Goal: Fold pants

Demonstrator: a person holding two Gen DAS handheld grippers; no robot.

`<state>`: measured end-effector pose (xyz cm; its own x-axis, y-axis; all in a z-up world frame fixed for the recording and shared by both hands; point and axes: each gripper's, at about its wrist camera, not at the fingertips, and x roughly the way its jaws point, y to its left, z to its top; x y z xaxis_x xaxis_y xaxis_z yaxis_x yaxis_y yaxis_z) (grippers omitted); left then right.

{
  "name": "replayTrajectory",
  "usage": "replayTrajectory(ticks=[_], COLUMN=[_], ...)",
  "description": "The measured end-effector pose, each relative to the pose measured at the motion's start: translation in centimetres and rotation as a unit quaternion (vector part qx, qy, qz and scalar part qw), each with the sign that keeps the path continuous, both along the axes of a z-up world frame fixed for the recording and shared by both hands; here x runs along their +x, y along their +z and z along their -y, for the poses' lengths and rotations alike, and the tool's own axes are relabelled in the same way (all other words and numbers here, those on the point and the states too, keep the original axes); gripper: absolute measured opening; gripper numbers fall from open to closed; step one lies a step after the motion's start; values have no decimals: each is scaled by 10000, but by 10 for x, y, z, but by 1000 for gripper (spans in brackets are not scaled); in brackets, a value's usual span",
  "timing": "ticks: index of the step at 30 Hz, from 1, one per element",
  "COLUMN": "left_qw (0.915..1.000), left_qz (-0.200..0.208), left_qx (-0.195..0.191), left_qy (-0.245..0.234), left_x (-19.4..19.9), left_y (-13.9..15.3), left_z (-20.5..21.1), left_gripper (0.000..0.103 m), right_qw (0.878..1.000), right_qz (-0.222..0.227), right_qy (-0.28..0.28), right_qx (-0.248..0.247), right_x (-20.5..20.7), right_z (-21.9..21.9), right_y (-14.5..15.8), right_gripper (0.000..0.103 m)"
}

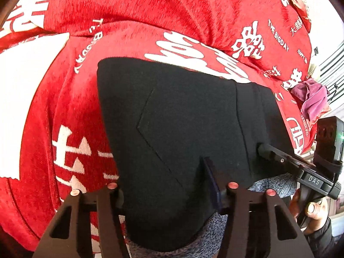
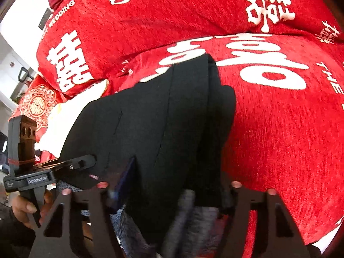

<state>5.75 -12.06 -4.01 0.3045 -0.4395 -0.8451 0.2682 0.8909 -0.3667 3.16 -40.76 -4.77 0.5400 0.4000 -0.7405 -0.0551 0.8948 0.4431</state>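
Black left gripper with copper-red screws, "DAS" label on right gripper.

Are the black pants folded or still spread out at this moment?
Folded: the black pants form a compact stacked bundle on the red blanket, with layered edges visible in the right wrist view.

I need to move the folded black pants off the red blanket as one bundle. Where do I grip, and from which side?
Judging by the stacked layers, take the black pants at the near edge, where the grey lining shows, coming in low from the operator's side. Both the left gripper and right gripper already straddle that edge, spaced apart, which should keep the folds together over the red blanket.
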Motion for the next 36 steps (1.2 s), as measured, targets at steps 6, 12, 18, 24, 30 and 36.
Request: replayTrajectory(ticks=[6,12,18,24,30,36], left_qw=[9999,9989,9972,9983,9993,9968], left_qz=[101,431,678,480,-241,-493], left_qx=[-69,-144,-266,-319,-169,-334], left_qy=[-2,-74,-144,2,216,531], left_x=[0,15,49,101,145,145], left_y=[15,48,79,79,14,-18], left_z=[3,19,48,70,82,61], left_gripper=[52,52,52,52,54,78], right_qw=[9995,9986,9968,9966,9994,9990], right_qz=[273,494,775,786,231,-250], right_qy=[145,163,34,98,104,-360], right_qx=[-32,-130,-168,-234,-246,-15], right_x=[-3,5,28,75,133,147], right_z=[-8,-7,17,39,53,73], right_y=[24,42,73,88,46,4], right_gripper=[54,54,54,54,56,75])
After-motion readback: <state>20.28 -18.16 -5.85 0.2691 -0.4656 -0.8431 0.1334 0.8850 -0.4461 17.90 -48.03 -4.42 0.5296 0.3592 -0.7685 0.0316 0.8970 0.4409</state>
